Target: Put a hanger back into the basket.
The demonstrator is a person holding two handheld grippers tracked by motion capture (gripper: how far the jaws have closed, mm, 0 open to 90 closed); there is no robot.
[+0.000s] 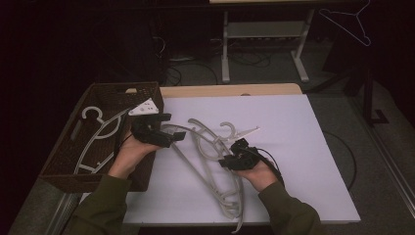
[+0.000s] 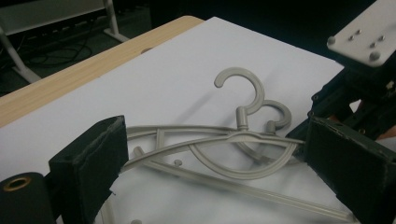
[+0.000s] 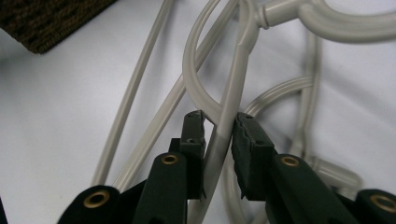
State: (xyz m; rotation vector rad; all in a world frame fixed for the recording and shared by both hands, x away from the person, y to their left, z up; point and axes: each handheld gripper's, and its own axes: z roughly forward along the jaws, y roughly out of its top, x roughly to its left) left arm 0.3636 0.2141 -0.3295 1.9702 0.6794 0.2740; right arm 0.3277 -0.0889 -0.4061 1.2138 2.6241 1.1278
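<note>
In the high view, you are holding your left gripper [image 1: 166, 129] over the left side of the white mat [image 1: 293, 147], right next to the basket [image 1: 63, 166]. Your right gripper [image 1: 234, 159] is sitting in the middle of the mat on a pile of grey hangers [image 1: 205, 156]. The hangers are lying crossed over each other, so I think you are working to pull one free and put it in the basket, where one hanger [image 1: 98, 132] is already lying. The pile is reaching down to the near edge of the mat. The right half of the mat is bare, so you are having lots of room there. On the left, the basket wall is close, so a long hanger arm may be bumping it when you lift.

In the left gripper view, your jaws are standing wide apart with nothing between them. The two hooks [image 2: 254, 102] are lying ahead, pointing away from you. The other gripper [image 2: 359, 93] is showing at the right.

In the right gripper view, your jaws are pinching one hanger arm [image 3: 229, 112]. It is running up between the pads. Other bars are crossing close behind it, so they may be coming along too. A corner of the basket [image 3: 46, 18] is peeking in at the top left.
</note>
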